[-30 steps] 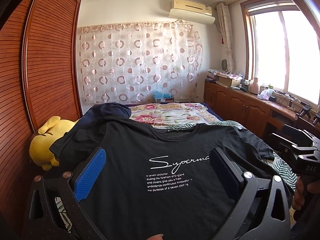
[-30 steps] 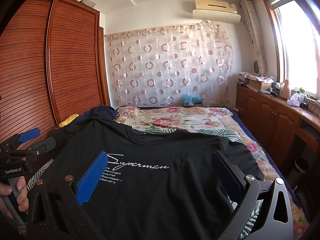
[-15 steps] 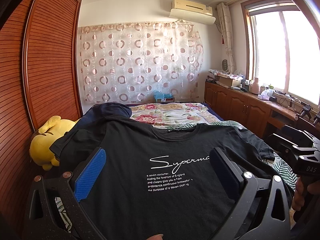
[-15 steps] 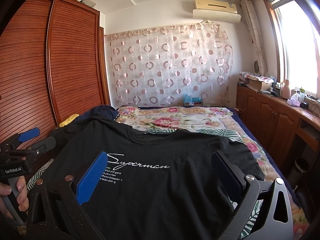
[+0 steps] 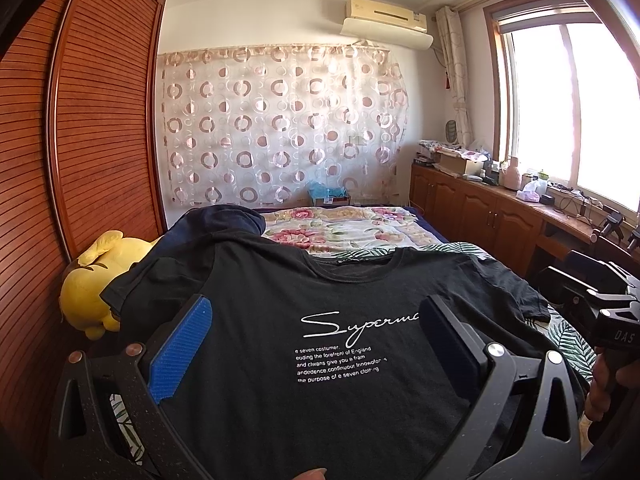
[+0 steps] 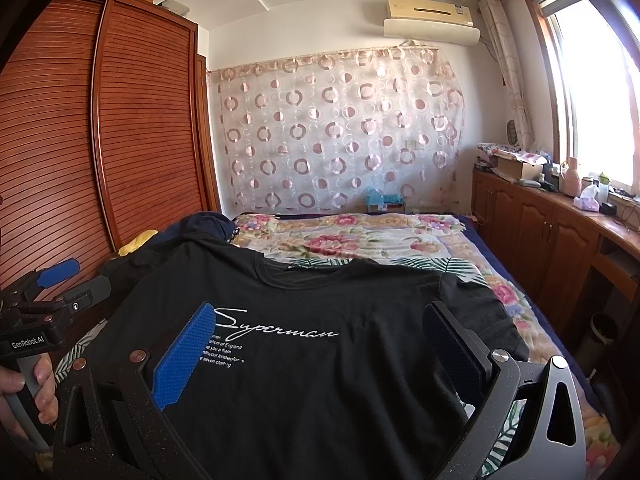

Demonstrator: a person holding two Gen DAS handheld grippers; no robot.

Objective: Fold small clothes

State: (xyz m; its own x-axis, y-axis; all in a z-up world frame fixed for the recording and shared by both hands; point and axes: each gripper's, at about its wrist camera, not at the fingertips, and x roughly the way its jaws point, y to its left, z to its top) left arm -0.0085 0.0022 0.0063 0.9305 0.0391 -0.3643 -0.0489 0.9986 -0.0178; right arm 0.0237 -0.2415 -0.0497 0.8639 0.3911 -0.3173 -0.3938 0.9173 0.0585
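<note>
A black T-shirt [image 5: 320,360] with white "Superman" lettering lies spread flat, front up, on the bed, collar toward the far end; the right wrist view shows the same T-shirt [image 6: 320,360]. My left gripper [image 5: 316,344] hovers open over the shirt's lower chest, nothing between its blue pads [image 5: 180,356]. My right gripper [image 6: 320,352] is also open above the shirt, a little further right, holding nothing. Each gripper appears at the edge of the other's view, held by a hand [image 6: 24,384].
A dark blue garment [image 5: 216,220] is heaped beyond the shirt's left shoulder. A yellow plush toy [image 5: 96,284] sits at the bed's left edge against the wooden wardrobe [image 5: 80,160]. A floral quilt [image 6: 352,236] covers the far bed. Wooden cabinets [image 6: 540,240] line the right wall.
</note>
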